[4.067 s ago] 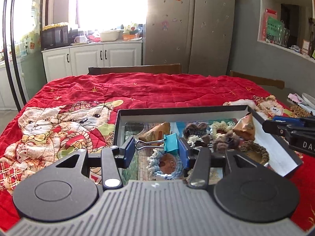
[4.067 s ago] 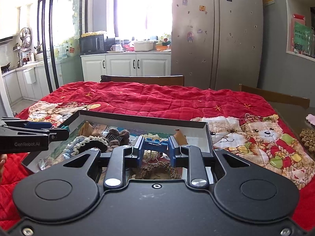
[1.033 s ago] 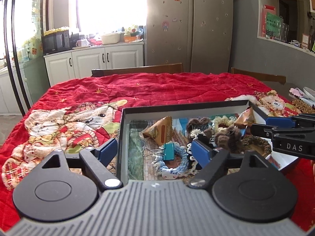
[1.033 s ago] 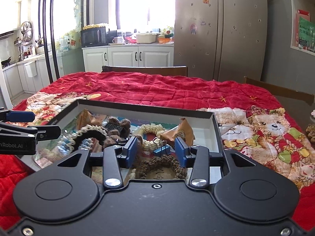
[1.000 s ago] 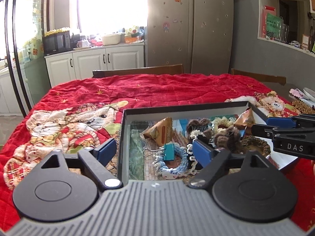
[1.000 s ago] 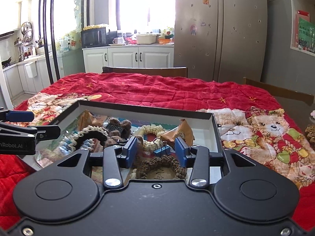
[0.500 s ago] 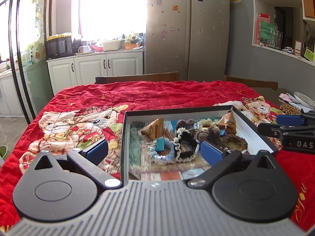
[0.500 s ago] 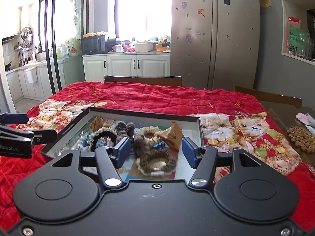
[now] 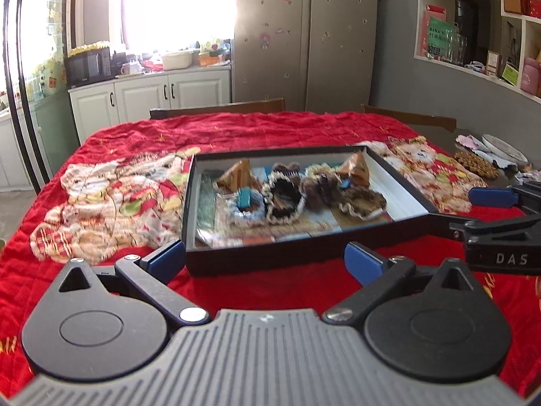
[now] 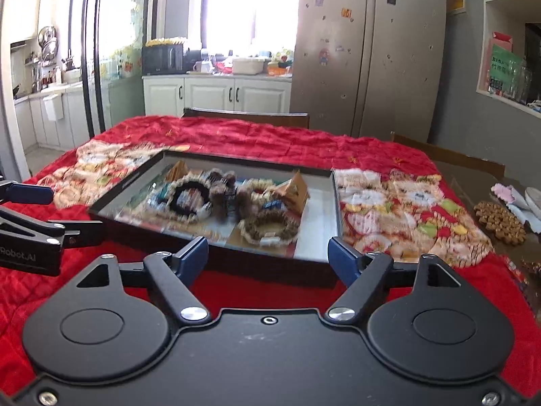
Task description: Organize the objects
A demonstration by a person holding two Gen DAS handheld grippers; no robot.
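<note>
A shallow black box (image 9: 270,258) lies on a red bear-print cloth and shows in the right wrist view too (image 10: 216,248). It holds several scrunchies, two brown triangular packets (image 9: 236,176) (image 10: 294,191), a teal binder clip (image 9: 244,198) and a blue clip (image 10: 270,205). My left gripper (image 9: 265,260) is open and empty, just in front of the box's near wall. My right gripper (image 10: 268,253) is open and empty, in front of the box's near right corner. Each gripper shows at the edge of the other's view.
The red cloth (image 9: 101,182) covers the table. A brown woven coaster (image 10: 498,221) and a white dish (image 9: 503,145) lie at the table's right edge. Wooden chair backs (image 9: 216,111) stand at the far side, before cabinets and a fridge (image 10: 368,50).
Both grippers let go of their clips in the box, opened wide and pulled back and up, out of the box. The teal and blue clips now lie among the scrunchies.
</note>
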